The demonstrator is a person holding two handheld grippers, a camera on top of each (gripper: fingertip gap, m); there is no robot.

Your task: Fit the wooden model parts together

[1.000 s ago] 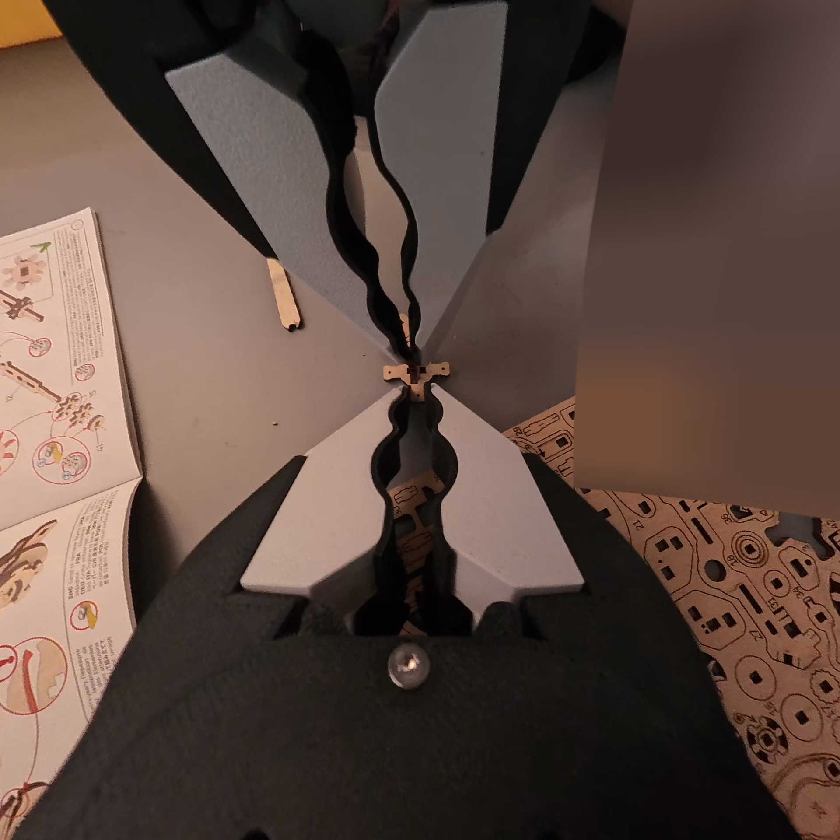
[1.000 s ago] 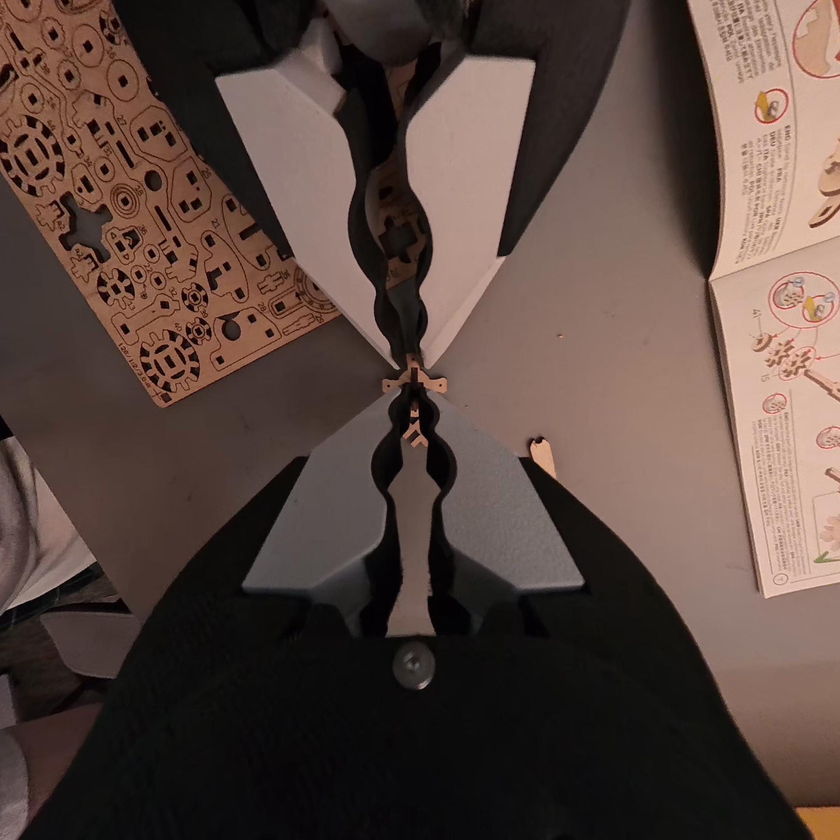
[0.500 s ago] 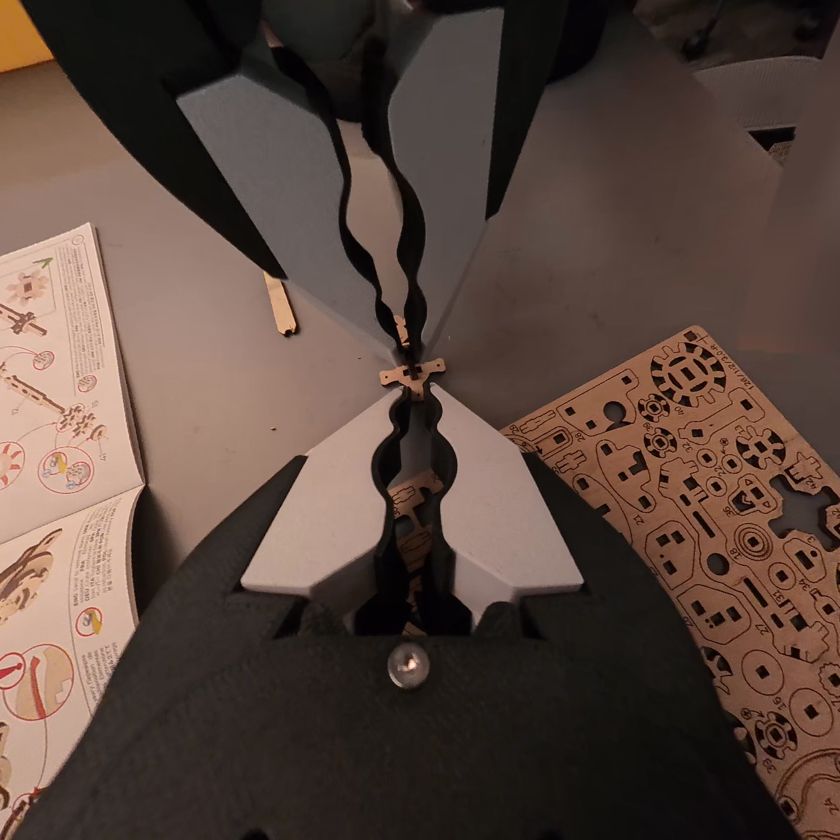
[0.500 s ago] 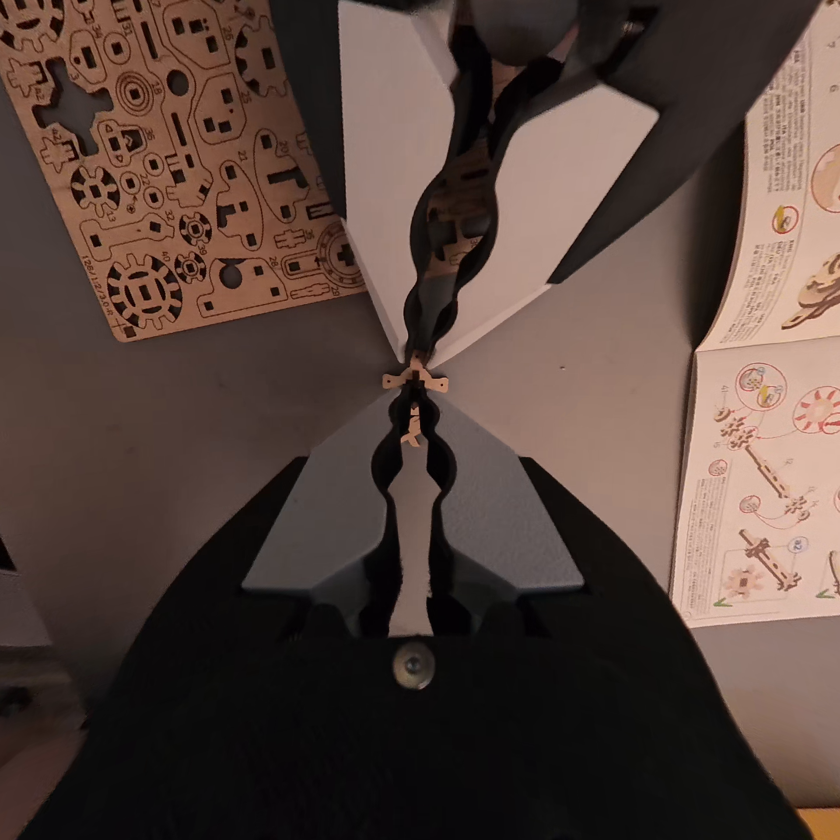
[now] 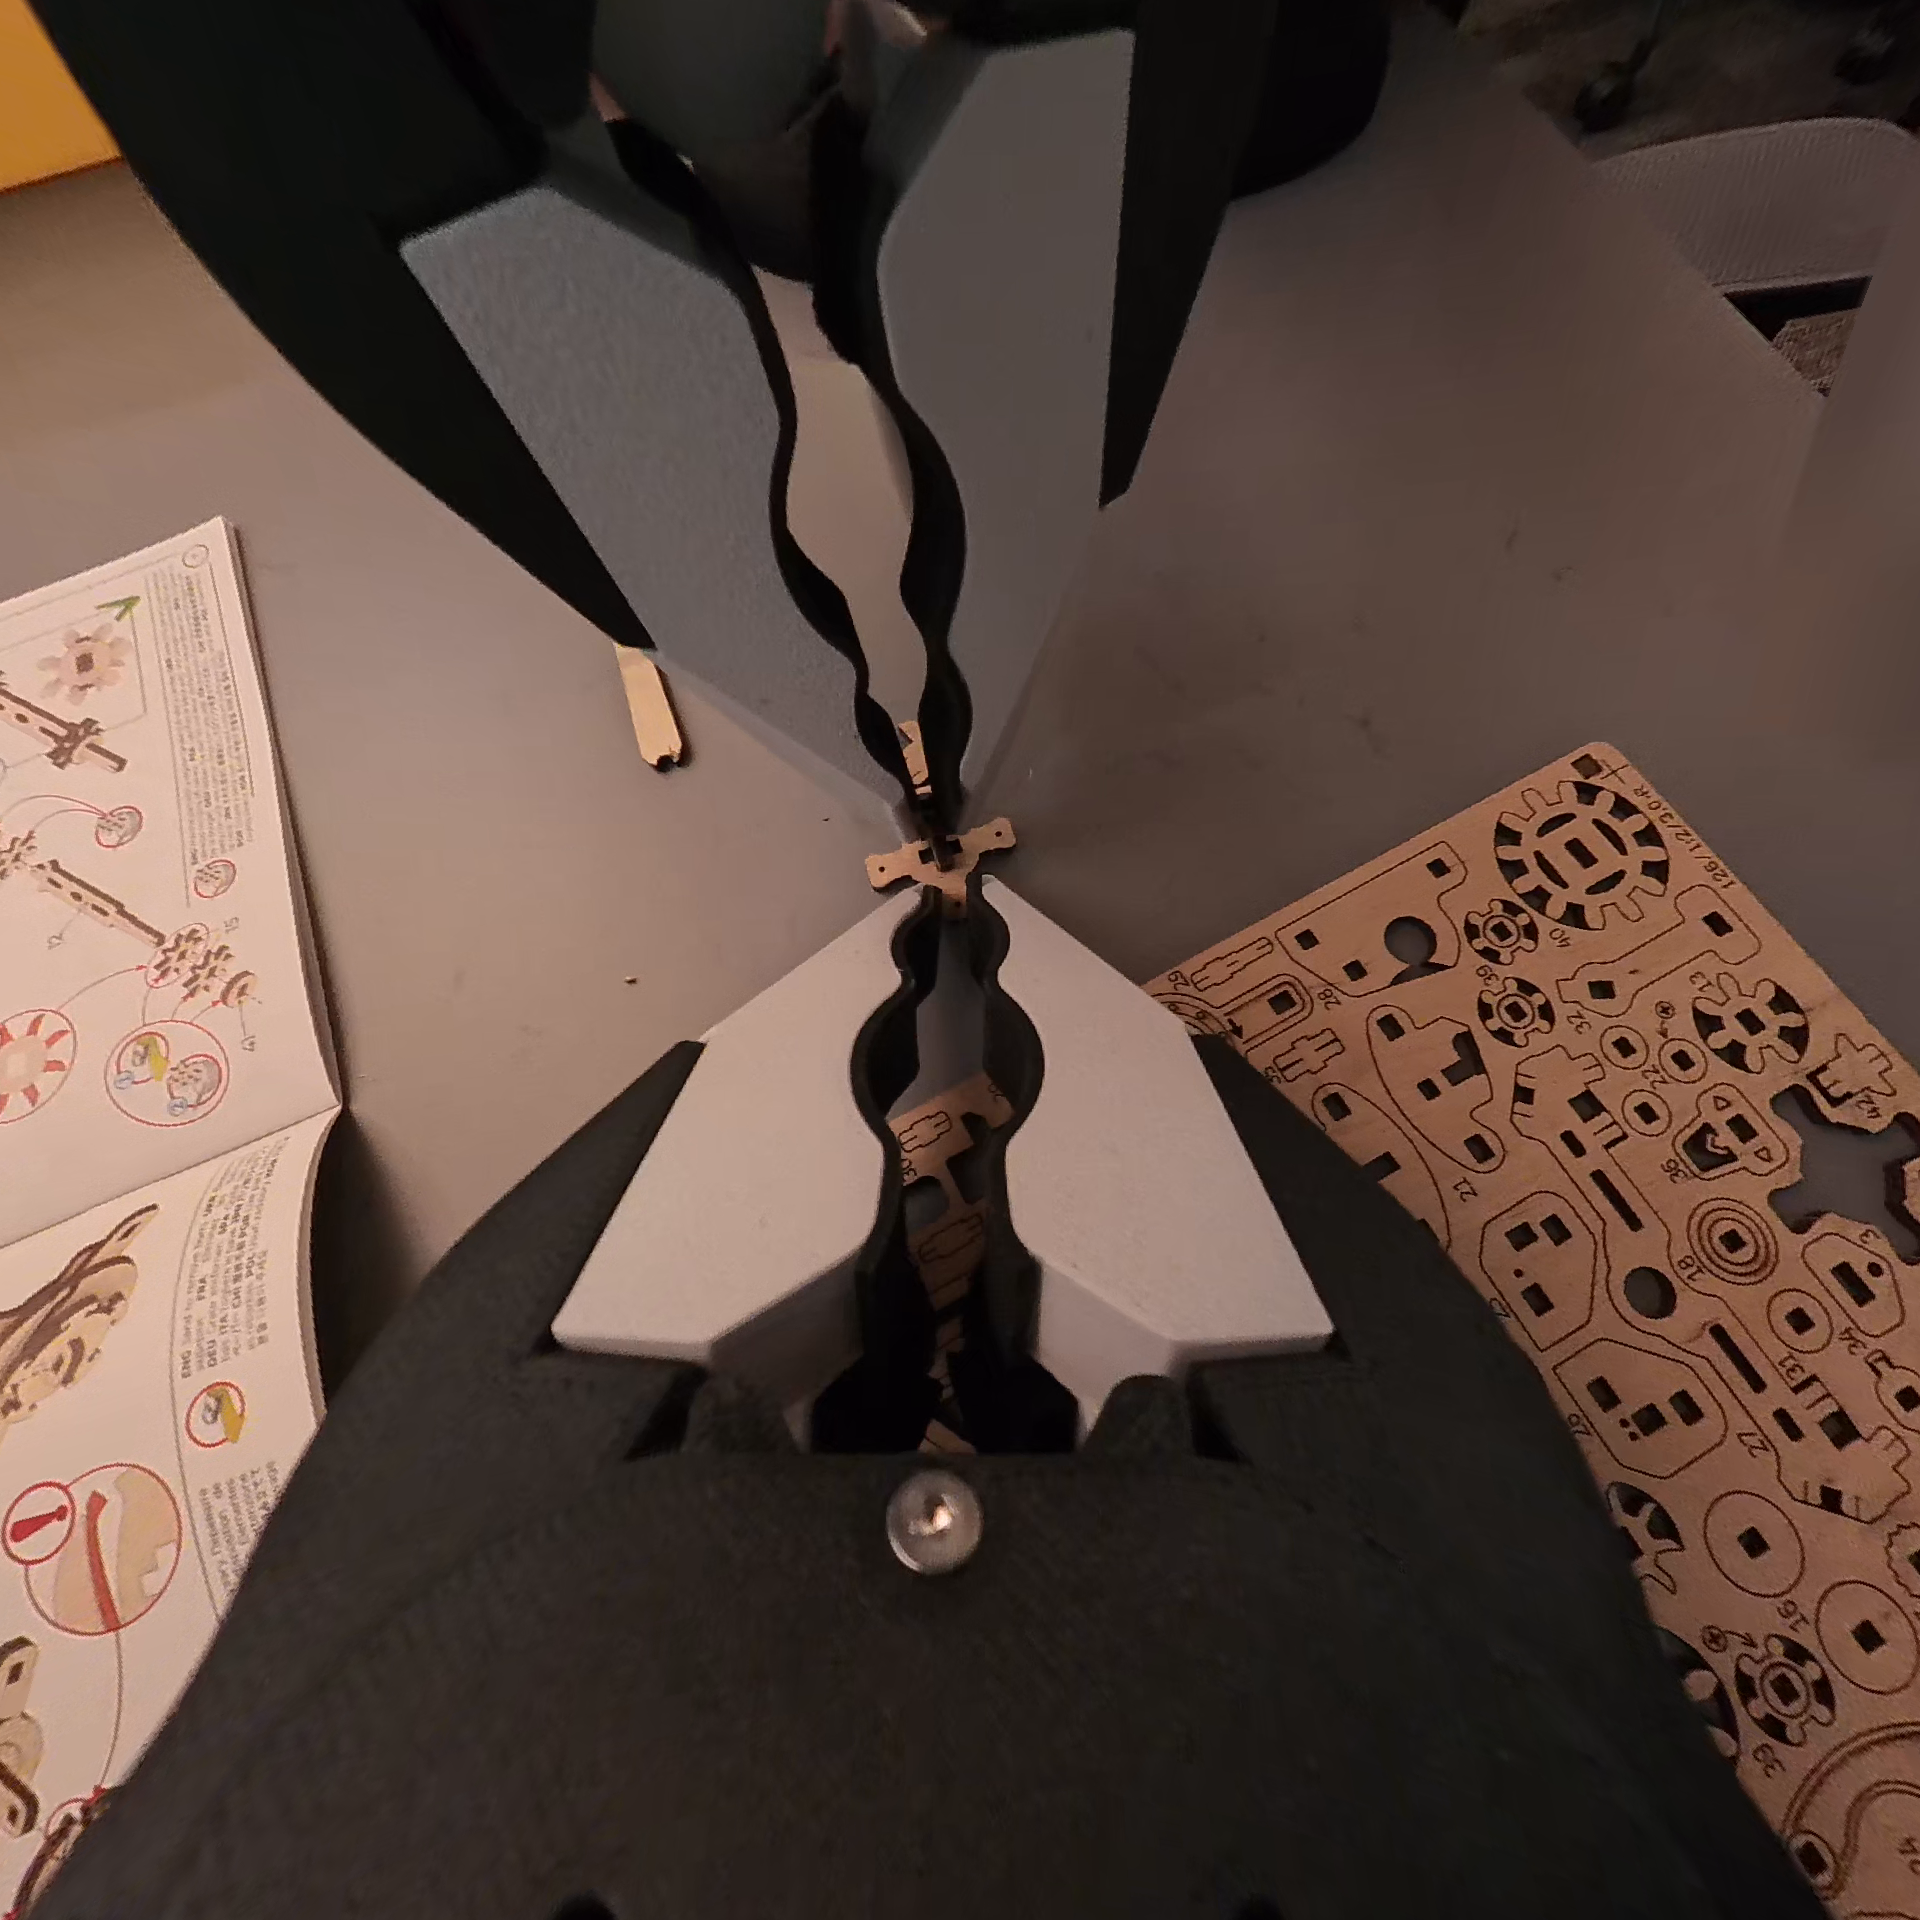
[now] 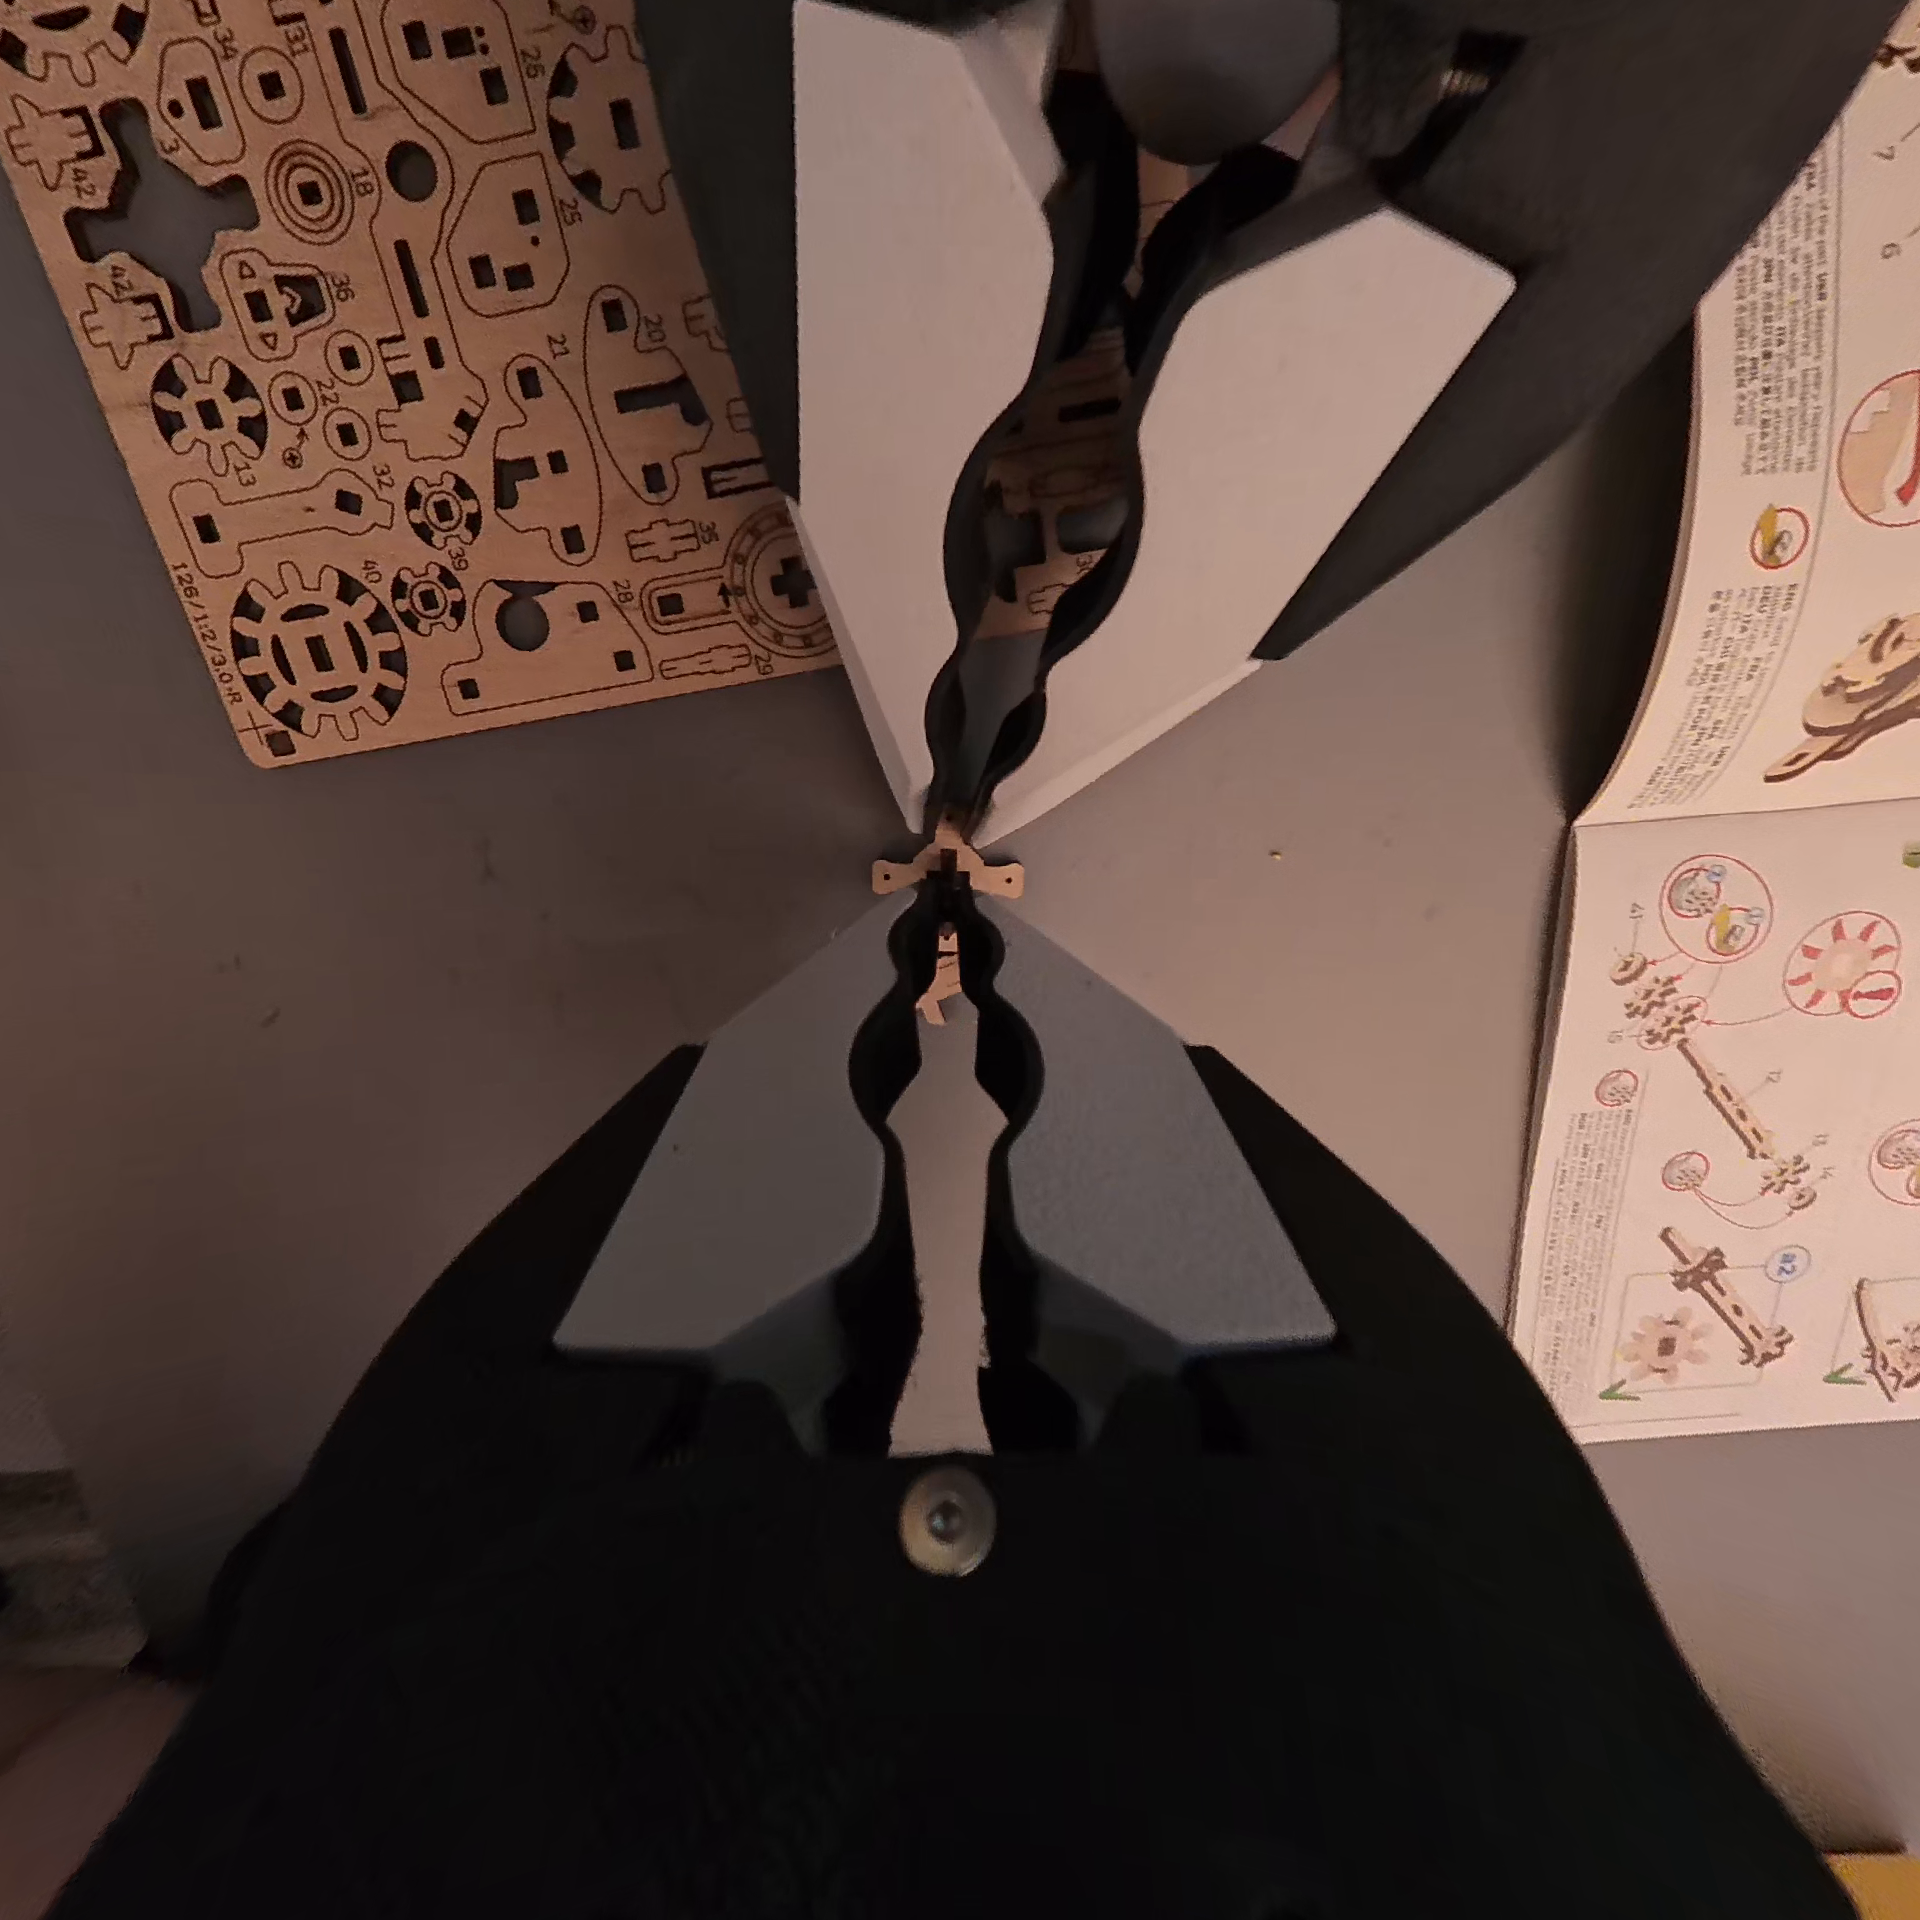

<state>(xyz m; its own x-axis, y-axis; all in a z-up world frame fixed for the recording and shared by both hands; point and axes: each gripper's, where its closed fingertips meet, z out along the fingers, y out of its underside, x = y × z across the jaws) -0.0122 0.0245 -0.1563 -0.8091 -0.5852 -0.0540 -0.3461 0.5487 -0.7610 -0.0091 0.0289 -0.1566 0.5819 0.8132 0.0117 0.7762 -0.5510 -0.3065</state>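
Note:
Both grippers meet tip to tip above the grey table. My left gripper (image 5: 951, 902) is shut on the stem of a small cross-shaped wooden part (image 5: 940, 857), whose bar lies sideways between the two sets of tips. My right gripper (image 6: 948, 906) is shut on a second small slim wooden part (image 6: 940, 977), which shows between its fingers and reaches into the middle slot of the cross-shaped part (image 6: 948, 873). In the left wrist view the right gripper (image 5: 930, 805) comes in from the top with that slim part (image 5: 914, 764). How deep the joint sits is hidden by the fingertips.
A laser-cut wooden parts sheet (image 5: 1558, 1143) lies flat on the table; it also shows in the right wrist view (image 6: 416, 416). An open instruction booklet (image 5: 135, 935) lies on the other side (image 6: 1714, 1039). A small wooden stick (image 5: 649, 717) lies on the table. The grippers are tip to tip, or close to it.
Both grippers stayed tip to tip with the parts between them. The pair has swung over the table, so the parts sheet and booklet shifted in both views. The left gripper now looks tilted in the right view.

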